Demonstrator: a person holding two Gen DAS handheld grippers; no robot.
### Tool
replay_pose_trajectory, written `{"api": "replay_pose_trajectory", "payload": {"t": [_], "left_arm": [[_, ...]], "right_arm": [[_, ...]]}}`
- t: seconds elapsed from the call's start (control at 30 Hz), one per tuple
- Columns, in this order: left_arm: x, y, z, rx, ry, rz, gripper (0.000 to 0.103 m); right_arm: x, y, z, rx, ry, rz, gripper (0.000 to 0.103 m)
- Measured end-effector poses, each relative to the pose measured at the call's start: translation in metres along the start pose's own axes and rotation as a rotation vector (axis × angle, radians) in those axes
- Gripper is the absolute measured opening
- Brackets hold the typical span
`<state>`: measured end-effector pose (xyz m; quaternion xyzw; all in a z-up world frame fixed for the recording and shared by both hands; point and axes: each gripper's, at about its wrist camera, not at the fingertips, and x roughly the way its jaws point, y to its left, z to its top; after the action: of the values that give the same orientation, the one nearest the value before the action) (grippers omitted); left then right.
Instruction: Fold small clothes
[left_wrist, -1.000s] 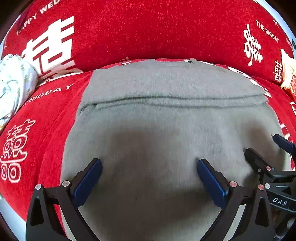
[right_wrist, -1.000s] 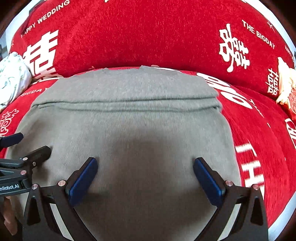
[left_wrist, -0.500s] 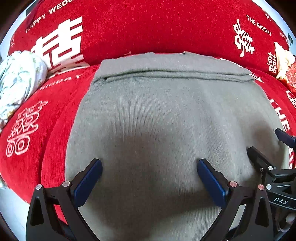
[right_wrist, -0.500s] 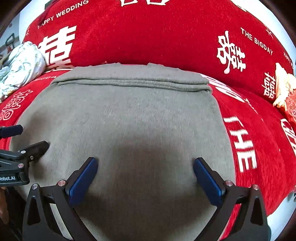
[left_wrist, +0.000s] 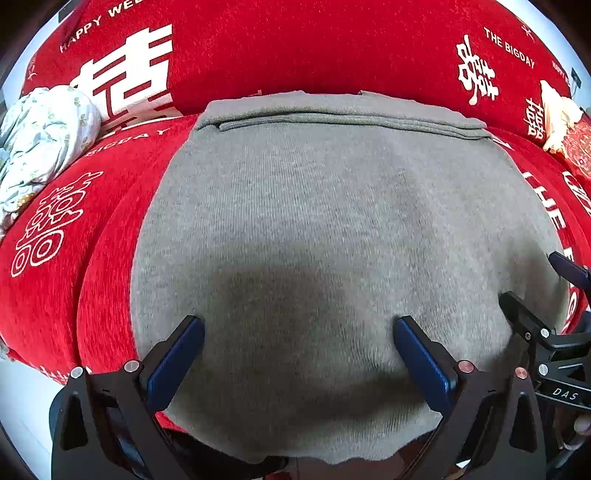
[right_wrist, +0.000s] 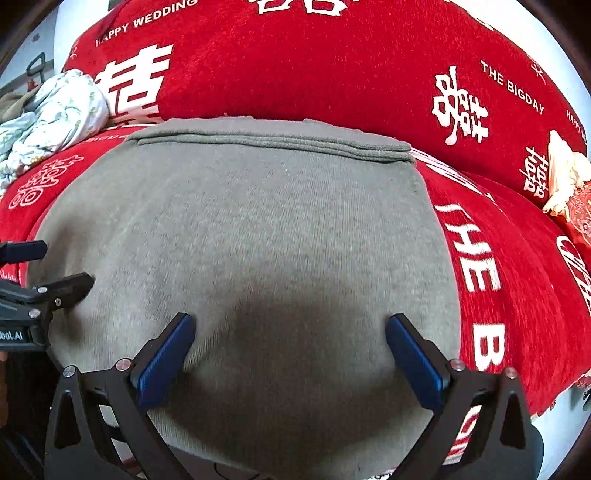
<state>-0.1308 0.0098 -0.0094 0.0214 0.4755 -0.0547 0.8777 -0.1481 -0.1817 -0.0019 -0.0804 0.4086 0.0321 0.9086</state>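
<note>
— Both claws are pulling back toward the near edge of the sofa since a second ago; more of the grey knit top is showing ahead of them now, and its far fold is sitting further up both views.

— How is the left claw standing?

— It is gaping wide, blue pads far apart, gripping nothing, hovering over the near part of the top.

— And the right claw?

— It is spread just as wide and is holding nothing either. It is hanging beside the left one over the same garment.

— Where is the top lying?

— It is lying flat on the red sofa cover printed with white wedding lettering, its far end doubled over into a layered band by the backrest. A crumpled pale floral cloth is sitting at the left end, well apart.
</note>
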Motion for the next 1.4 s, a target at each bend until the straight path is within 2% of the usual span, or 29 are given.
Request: {"api": "replay_pose_trajectory", "payload": {"t": [0.13, 0.2, 0.27, 0.33, 0.43, 0.5, 0.67, 0.77, 0.83, 0.93, 0.97, 1.0, 1.03, 1.07, 1.1, 1.23, 1.3, 1.4], "left_arm": [[-0.003, 0.002, -0.007, 0.001, 0.017, -0.004, 0.103], [-0.007, 0.007, -0.014, -0.005, 0.031, 0.002, 0.103], [-0.015, 0.018, -0.025, -0.048, 0.024, 0.005, 0.103], [-0.018, 0.035, -0.034, -0.113, 0.032, 0.016, 0.103], [-0.013, 0.057, -0.04, -0.224, 0.072, -0.019, 0.103], [-0.007, 0.064, -0.04, -0.261, 0.103, -0.038, 0.103], [0.016, 0.062, -0.046, -0.273, 0.227, -0.123, 0.103], [0.017, 0.062, -0.047, -0.276, 0.227, -0.13, 0.103], [0.017, 0.061, -0.047, -0.269, 0.225, -0.148, 0.102], [0.006, 0.051, -0.048, -0.215, 0.195, -0.15, 0.081], [0.002, 0.047, -0.047, -0.194, 0.184, -0.149, 0.067], [-0.005, 0.042, -0.047, -0.174, 0.172, -0.151, 0.047], [-0.01, 0.038, -0.048, -0.154, 0.16, -0.157, 0.035], [-0.015, 0.035, -0.048, -0.14, 0.152, -0.168, 0.019], [-0.02, 0.034, -0.047, -0.136, 0.141, -0.177, 0.018], [-0.041, 0.047, -0.034, -0.161, 0.061, -0.259, 0.016], [-0.049, 0.051, -0.02, -0.152, 0.018, -0.254, 0.016], [-0.056, 0.051, 0.007, -0.139, -0.034, -0.233, 0.016]], "right_arm": [[-0.005, 0.001, -0.008, -0.027, 0.017, 0.004, 0.103], [-0.008, 0.0, -0.013, -0.043, 0.055, 0.012, 0.103], [-0.013, -0.004, -0.019, -0.046, 0.103, 0.041, 0.103], [-0.016, -0.012, -0.028, -0.025, 0.117, 0.031, 0.103], [-0.018, -0.029, -0.037, 0.056, 0.135, 0.018, 0.103], [-0.02, -0.038, -0.039, 0.1, 0.14, 0.006, 0.103], [-0.012, -0.044, -0.046, 0.143, 0.209, 0.006, 0.103], [-0.002, -0.039, -0.05, 0.123, 0.267, -0.003, 0.103], [-0.002, -0.033, -0.049, 0.098, 0.267, -0.01, 0.102], [-0.012, -0.025, -0.047, 0.07, 0.242, 0.005, 0.074], [-0.016, -0.024, -0.046, 0.07, 0.236, 0.011, 0.056], [-0.02, -0.024, -0.045, 0.073, 0.233, 0.03, 0.032], [-0.023, -0.025, -0.044, 0.079, 0.232, 0.054, 0.023], [-0.025, -0.026, -0.044, 0.084, 0.232, 0.069, 0.018], [-0.03, -0.03, -0.043, 0.104, 0.219, 0.089, 0.013], [-0.049, -0.054, -0.034, 0.212, 0.141, 0.182, 0.011], [-0.059, -0.067, -0.024, 0.257, 0.079, 0.22, 0.011], [-0.068, -0.08, 0.0, 0.269, -0.022, 0.209, 0.011]]}}
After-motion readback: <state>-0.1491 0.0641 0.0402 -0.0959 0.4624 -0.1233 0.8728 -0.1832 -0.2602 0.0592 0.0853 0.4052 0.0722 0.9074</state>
